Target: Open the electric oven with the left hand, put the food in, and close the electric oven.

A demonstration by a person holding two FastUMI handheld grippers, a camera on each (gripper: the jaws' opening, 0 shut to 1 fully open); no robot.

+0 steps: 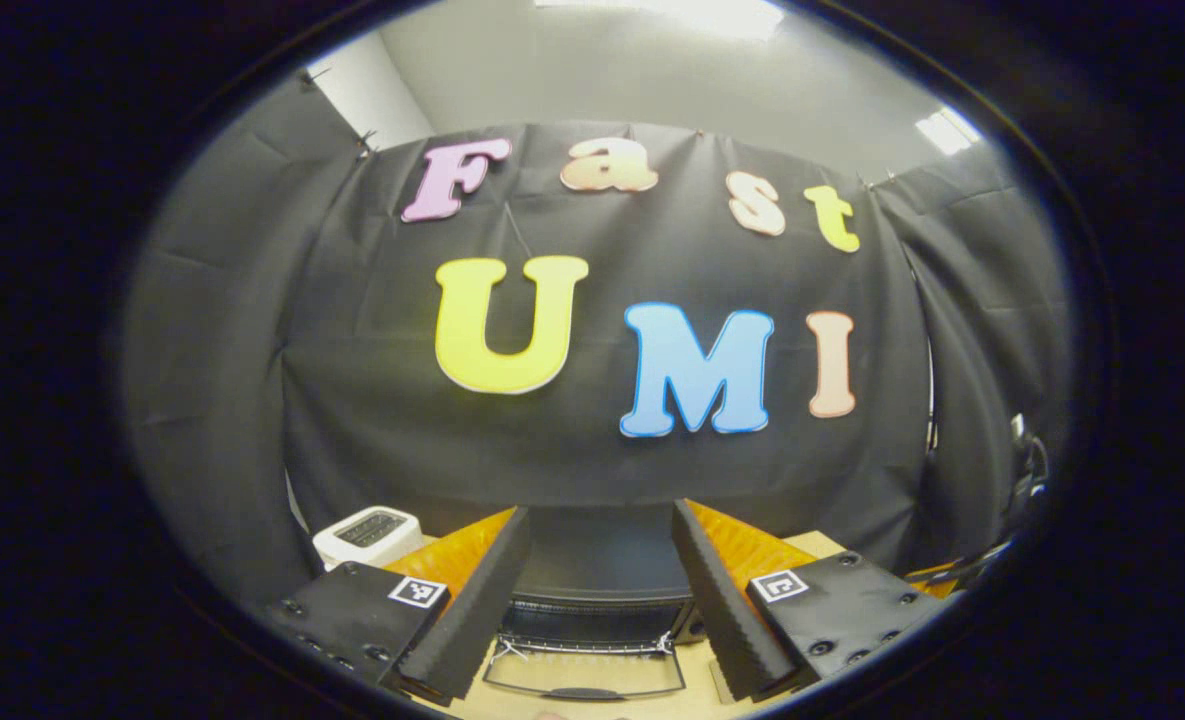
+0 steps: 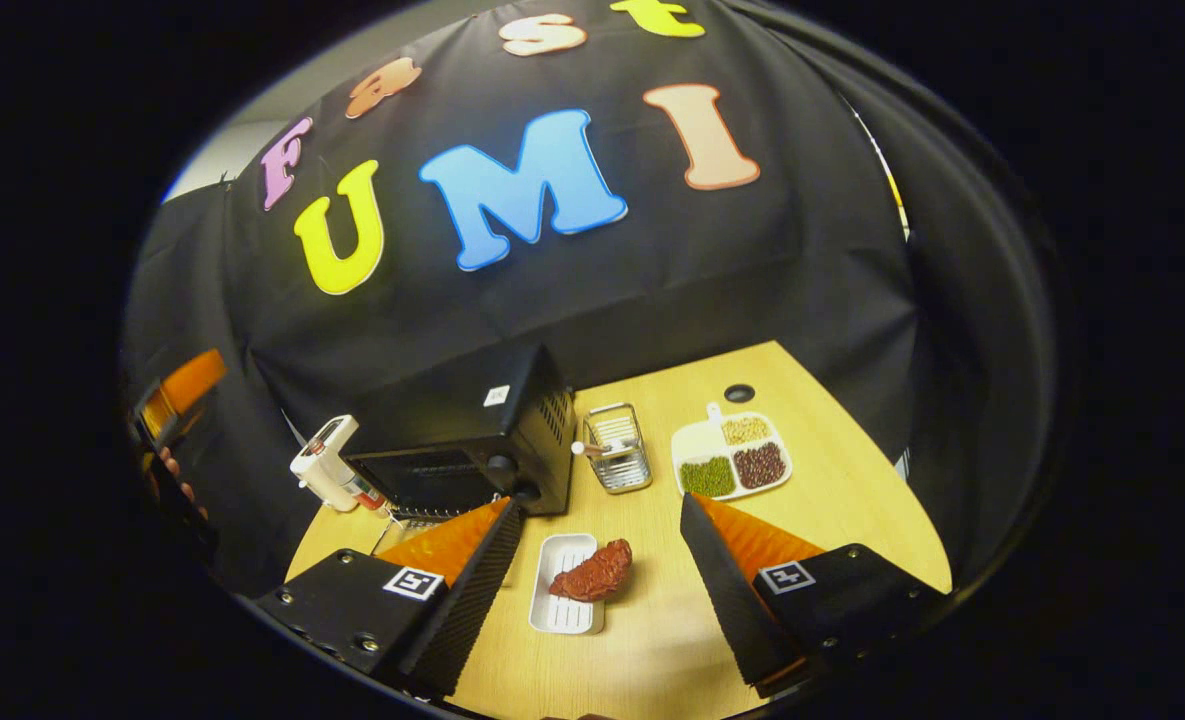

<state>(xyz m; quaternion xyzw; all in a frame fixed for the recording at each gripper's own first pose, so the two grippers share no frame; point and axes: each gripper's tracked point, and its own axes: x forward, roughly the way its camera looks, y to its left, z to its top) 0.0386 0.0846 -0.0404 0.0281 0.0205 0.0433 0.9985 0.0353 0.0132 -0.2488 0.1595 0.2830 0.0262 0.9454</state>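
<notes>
The black electric oven (image 1: 597, 560) stands straight ahead of my left gripper (image 1: 600, 512), which is open and holds nothing. Its glass door (image 1: 582, 672) lies folded down toward me, the cavity showing behind it. In the right gripper view the oven (image 2: 472, 435) sits at the table's back left. A reddish-brown piece of food (image 2: 592, 572) rests on a small white tray (image 2: 560, 612) in front of it. My right gripper (image 2: 600, 505) hovers open above that tray, the food between and below its fingers, untouched.
A white toaster (image 1: 367, 533) stands left of the oven. Right of the oven are a wire basket (image 2: 617, 447) and a divided white plate (image 2: 697, 440) of beans. The other gripper (image 2: 177, 395) and a hand show at the far left edge.
</notes>
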